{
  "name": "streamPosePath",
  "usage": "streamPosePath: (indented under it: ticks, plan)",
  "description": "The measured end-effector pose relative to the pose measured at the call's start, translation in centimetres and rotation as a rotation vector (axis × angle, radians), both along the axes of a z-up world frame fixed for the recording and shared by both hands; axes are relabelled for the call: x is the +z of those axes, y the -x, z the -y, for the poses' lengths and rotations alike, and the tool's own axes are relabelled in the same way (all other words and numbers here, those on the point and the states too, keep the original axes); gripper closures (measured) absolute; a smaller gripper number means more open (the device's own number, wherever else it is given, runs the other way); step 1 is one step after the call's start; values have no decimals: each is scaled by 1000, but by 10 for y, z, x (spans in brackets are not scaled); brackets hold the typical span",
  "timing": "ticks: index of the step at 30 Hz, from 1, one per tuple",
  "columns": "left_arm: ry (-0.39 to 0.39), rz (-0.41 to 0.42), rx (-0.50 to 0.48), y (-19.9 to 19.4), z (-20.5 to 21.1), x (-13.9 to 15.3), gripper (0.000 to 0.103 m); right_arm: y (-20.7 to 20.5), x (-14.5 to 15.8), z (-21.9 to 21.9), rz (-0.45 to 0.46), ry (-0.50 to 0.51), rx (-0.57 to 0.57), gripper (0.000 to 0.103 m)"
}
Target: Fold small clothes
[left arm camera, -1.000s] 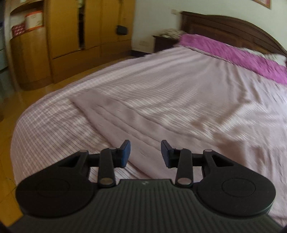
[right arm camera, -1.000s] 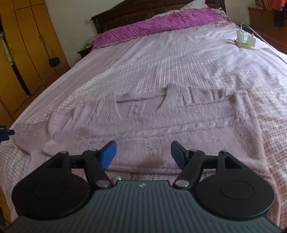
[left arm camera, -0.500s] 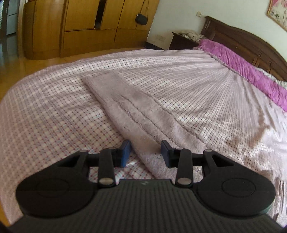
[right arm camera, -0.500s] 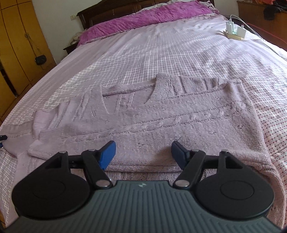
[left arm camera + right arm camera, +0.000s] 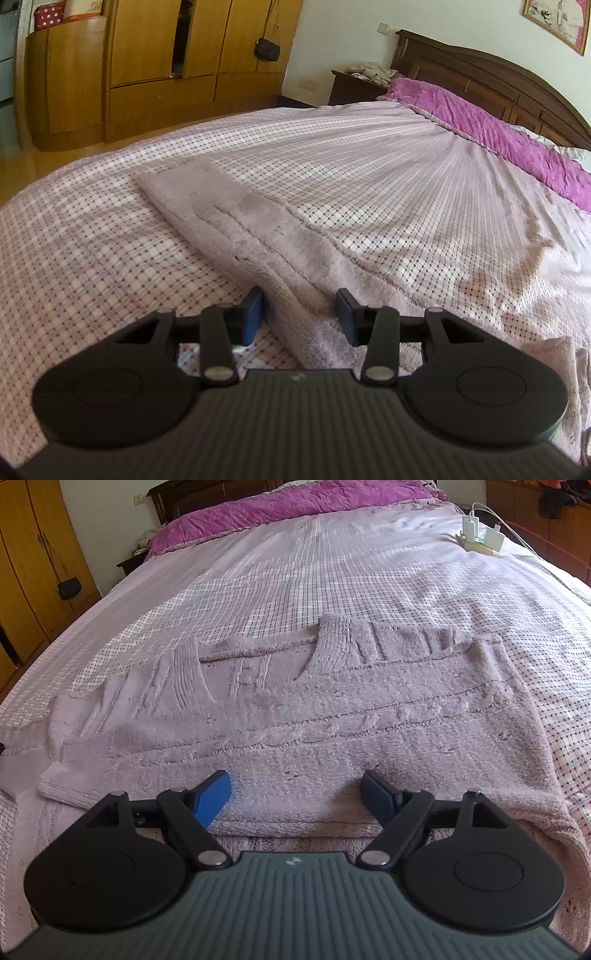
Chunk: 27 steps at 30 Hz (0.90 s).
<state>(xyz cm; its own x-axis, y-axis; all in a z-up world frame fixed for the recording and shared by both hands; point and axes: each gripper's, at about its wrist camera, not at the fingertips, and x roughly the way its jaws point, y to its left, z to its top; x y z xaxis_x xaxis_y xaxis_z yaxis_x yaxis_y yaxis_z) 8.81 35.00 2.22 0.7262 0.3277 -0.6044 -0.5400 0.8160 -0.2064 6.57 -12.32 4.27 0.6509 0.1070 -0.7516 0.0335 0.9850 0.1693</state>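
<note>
A lilac knit sweater point(image 5: 351, 716) lies flat on the checked bedspread point(image 5: 351, 572), V-neck toward the headboard, with one sleeve point(image 5: 258, 760) folded across its body. The other sleeve point(image 5: 236, 218) stretches out toward the bed's edge in the left wrist view. My left gripper point(image 5: 300, 315) sits low over that sleeve near the shoulder; its jaws are opening, with a ridge of the sleeve between the pads and not pinched. My right gripper point(image 5: 295, 797) hovers just above the folded sleeve near the hem, jaws opening wide and gripping nothing.
A magenta blanket point(image 5: 498, 125) and dark headboard point(image 5: 480, 70) close off the far end. Wooden wardrobes point(image 5: 155, 74) with a hanging black purse point(image 5: 266, 51) stand beyond the floor. White chargers point(image 5: 480, 537) lie on the bed's far right.
The left gripper dropped closer to the bed and settled astride the outstretched sleeve, jaws a little wider. The right gripper sank slightly toward the sweater and its jaws spread.
</note>
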Motion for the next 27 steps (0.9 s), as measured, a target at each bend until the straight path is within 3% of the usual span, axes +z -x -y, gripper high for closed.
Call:
streamPosePath:
  ticks: [12, 13, 16, 21, 27]
  plan:
    - [-11, -1, 10, -6, 3, 0, 60, -1, -1, -1, -1, 1, -6, 17]
    - [-15, 1, 10, -5, 3, 0, 63, -1, -1, -1, -1, 2, -6, 17]
    - [-24, 6, -6, -4, 4, 1, 88, -1, -1, -1, 0, 2, -6, 17]
    - [-95, 39, -84, 4, 22, 17, 90, 0, -2, -1, 5, 5, -5, 16]
    - [-85, 147, -147, 20, 47, 50, 90, 1, -1, 0, 6, -7, -3, 16]
